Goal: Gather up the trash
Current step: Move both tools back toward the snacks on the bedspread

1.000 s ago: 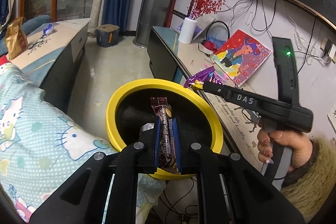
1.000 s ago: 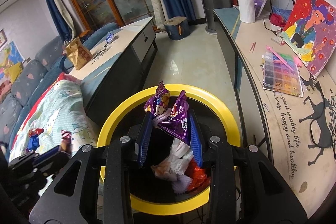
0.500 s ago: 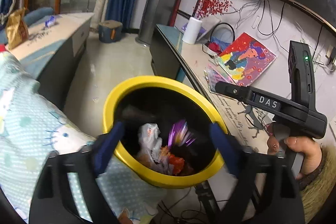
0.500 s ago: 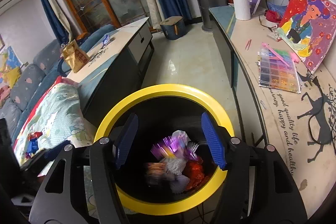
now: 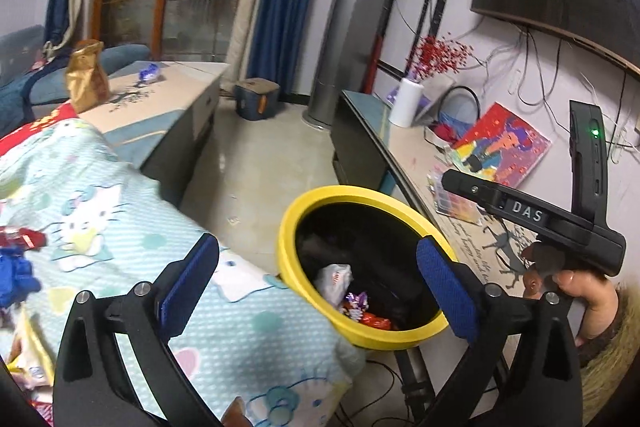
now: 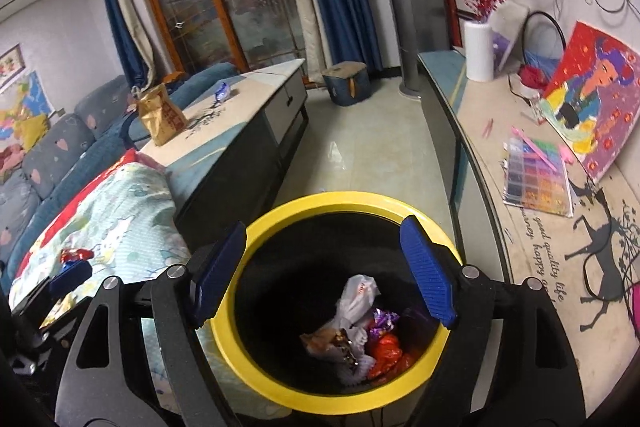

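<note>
I'm holding both claws spread and empty: right gripper (image 6: 324,271) over the yellow bin (image 6: 280,383), left gripper (image 5: 316,279) nearer the red wrapper (image 5: 24,239), lying up-left on the blanket (image 5: 132,227).

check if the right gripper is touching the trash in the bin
Apart. The right wrist view shows the right gripper open and empty above the yellow rim of the bin, with the trash lying well below at the bottom.

One yellow-rimmed bin (image 6: 340,393), lower centre; about four wrappers (image 6: 362,331) inside it, count uncertain. One gold bag (image 6: 160,115), left of centre. Two grippers: left gripper (image 5: 316,279), right gripper (image 6: 326,267).
</note>
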Tool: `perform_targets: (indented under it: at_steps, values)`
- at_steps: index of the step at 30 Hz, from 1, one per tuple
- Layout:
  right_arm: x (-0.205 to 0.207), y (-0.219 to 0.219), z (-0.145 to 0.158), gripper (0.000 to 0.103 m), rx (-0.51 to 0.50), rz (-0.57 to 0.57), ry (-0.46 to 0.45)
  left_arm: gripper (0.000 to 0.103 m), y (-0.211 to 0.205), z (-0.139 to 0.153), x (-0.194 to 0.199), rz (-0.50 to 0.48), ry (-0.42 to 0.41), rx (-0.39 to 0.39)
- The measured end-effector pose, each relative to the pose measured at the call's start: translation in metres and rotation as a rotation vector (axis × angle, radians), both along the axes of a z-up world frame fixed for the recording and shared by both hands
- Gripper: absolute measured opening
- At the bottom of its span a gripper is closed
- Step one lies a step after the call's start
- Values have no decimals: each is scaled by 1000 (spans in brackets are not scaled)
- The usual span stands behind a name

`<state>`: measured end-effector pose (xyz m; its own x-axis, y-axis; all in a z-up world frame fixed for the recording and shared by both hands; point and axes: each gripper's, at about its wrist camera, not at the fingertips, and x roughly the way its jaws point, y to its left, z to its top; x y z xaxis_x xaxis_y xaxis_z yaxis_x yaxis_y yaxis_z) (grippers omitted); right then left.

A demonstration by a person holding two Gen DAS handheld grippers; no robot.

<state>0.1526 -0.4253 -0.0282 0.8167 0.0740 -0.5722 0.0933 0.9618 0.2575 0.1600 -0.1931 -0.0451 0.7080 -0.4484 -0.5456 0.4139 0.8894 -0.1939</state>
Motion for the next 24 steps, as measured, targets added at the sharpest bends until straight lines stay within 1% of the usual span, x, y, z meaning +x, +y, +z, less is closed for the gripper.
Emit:
perform_targets:
  at_steps: [1,2,3,7,9,20,24]
  values:
    - [-1,4,2,72,-5,4,-6,96,5,2,-2,4,-5,-2]
    - [-2,6,4,77,-9,6,-14,96,8,3,-4,11,-11,-2]
    - [-4,10,7,79,-12,10,-25,96,13,5,-6,23,-17,-1]
    - [-7,23,14,79,-13,40,-48,96,30,11,-13,73,-30,-4]
    - [-9,29,17,82,-12,51,-59,96,38,14,-16,95,-40,-3]
    - [-15,60,26,82,-20,110,-87,96,79,21,-32,189,-57,-20]
    - [-19,75,30,82,-22,148,-94,96,92,23,-37,221,-62,-29]
